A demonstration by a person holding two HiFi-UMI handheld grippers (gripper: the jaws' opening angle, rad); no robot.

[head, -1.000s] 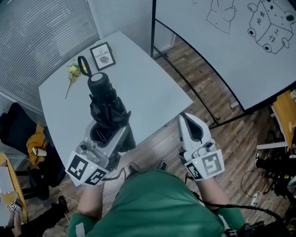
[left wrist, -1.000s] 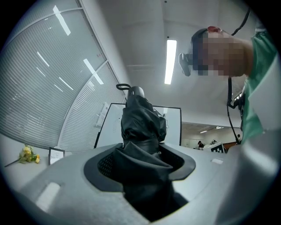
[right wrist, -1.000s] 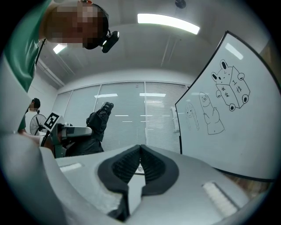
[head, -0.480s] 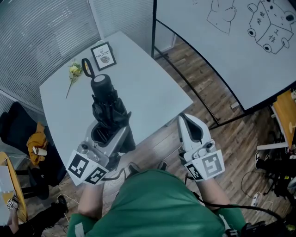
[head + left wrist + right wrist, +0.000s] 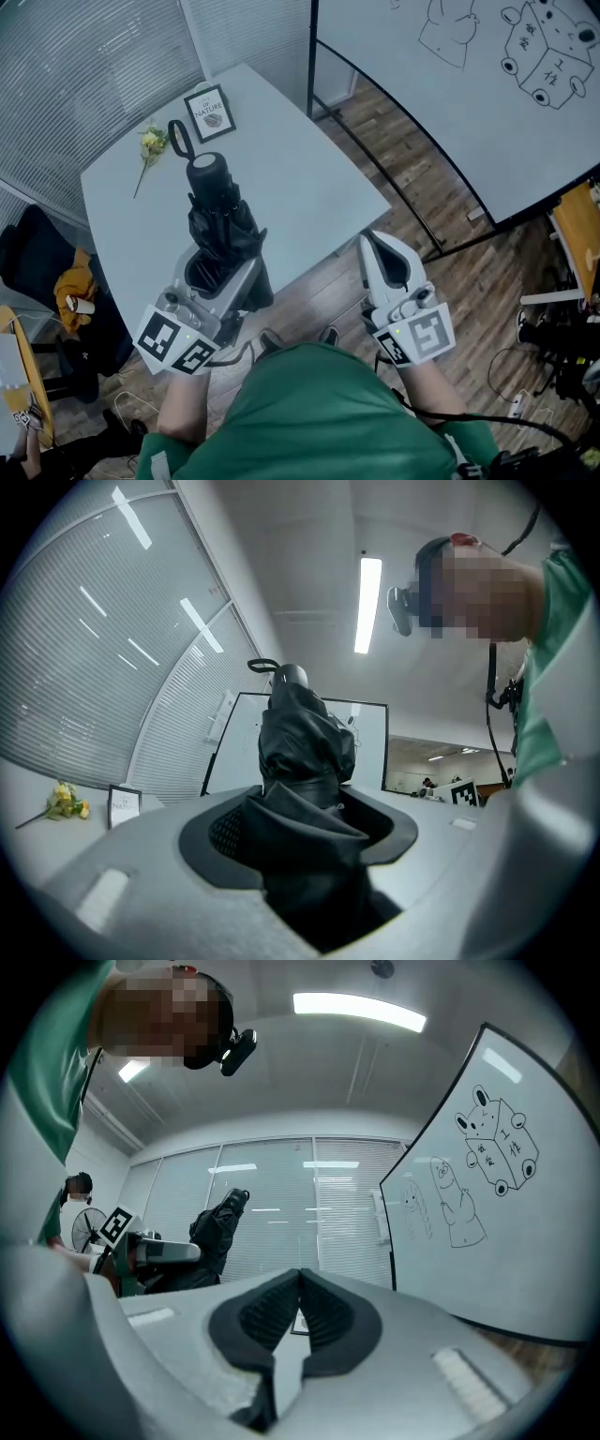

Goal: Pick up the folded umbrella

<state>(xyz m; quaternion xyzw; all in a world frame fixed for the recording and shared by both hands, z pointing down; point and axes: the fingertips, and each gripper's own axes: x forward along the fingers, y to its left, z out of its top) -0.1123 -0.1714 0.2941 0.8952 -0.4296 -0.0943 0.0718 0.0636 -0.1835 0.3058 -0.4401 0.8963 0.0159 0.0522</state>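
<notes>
The black folded umbrella (image 5: 220, 211) is held up over the white table (image 5: 300, 178), its handle and wrist strap pointing away from me. My left gripper (image 5: 220, 267) is shut on its fabric end. In the left gripper view the umbrella (image 5: 305, 733) fills the space between the pads of the left gripper (image 5: 309, 827) and rises past them. My right gripper (image 5: 380, 246) hangs off the table's near edge, shut and holding nothing. In the right gripper view the right gripper (image 5: 300, 1283) has its tips together, and the umbrella (image 5: 217, 1222) shows at the left.
A small framed card (image 5: 208, 112) and a yellow flower (image 5: 150, 145) lie at the table's far end. A whiteboard (image 5: 487, 75) on a black stand is to the right over wooden floor. A dark chair (image 5: 66, 291) with orange cloth stands at the left.
The umbrella in my left gripper has drifted slightly toward the near right. The right gripper has stayed where it was.
</notes>
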